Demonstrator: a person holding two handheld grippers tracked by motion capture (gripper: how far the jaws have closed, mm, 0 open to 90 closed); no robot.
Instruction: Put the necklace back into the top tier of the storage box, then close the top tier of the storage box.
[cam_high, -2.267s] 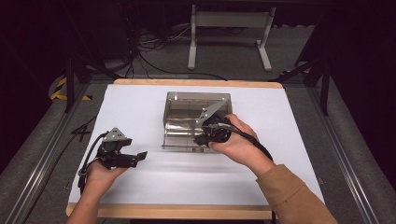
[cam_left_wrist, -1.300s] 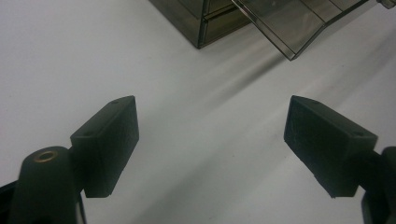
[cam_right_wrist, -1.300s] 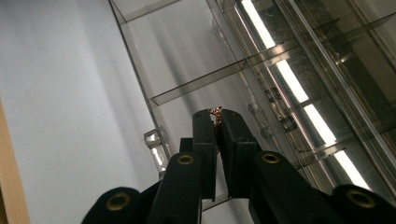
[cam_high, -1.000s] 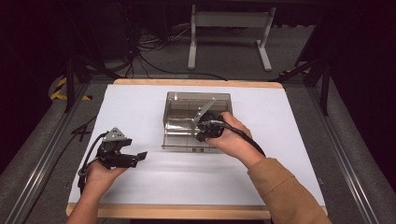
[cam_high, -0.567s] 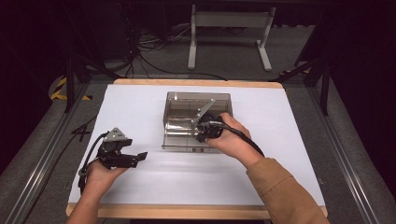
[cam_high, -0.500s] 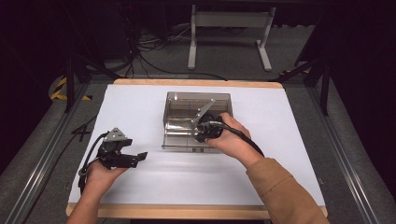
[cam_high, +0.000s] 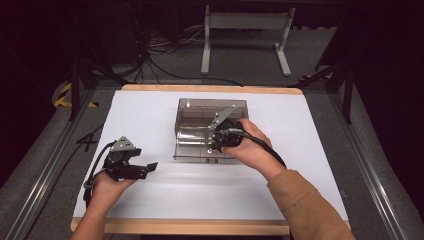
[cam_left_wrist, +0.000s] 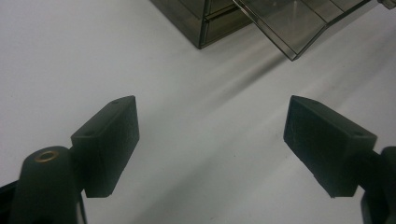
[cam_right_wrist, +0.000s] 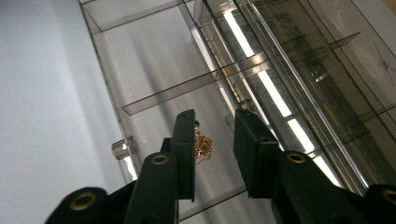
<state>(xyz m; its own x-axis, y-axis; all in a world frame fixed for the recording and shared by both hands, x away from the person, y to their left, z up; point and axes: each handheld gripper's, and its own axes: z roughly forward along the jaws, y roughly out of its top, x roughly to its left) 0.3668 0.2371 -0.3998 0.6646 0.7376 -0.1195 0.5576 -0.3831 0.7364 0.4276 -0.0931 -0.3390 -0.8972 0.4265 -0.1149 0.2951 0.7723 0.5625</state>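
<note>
**White tabletop, chain down in the drawer, drawer left to close**

White tabletop (cam_high: 150, 115), dark lab floor behind.

- The gold chain (cam_right_wrist: 204, 147) lies bunched on the floor of a compartment in the pulled-out drawer (cam_right_wrist: 140, 60), close to the knob (cam_right_wrist: 120, 149) at the front.
- The drawer belongs to a smoky clear organiser box (cam_high: 212, 107) at mid-table.
- Right tongs (cam_right_wrist: 214, 122) are over that compartment. Their gap is narrow and the jaws have just been opening. The chain sits between the pads, against one and off the other, so I read it as let go, not pinched.
- Left tongs (cam_left_wrist: 210, 135) are parked near the left front edge, well apart from the box, jaws wide with nothing in them.

My read is that placing the chain is basically done. Left to do: lift the right tongs clear without snagging the chain, then push the drawer shut.
</note>
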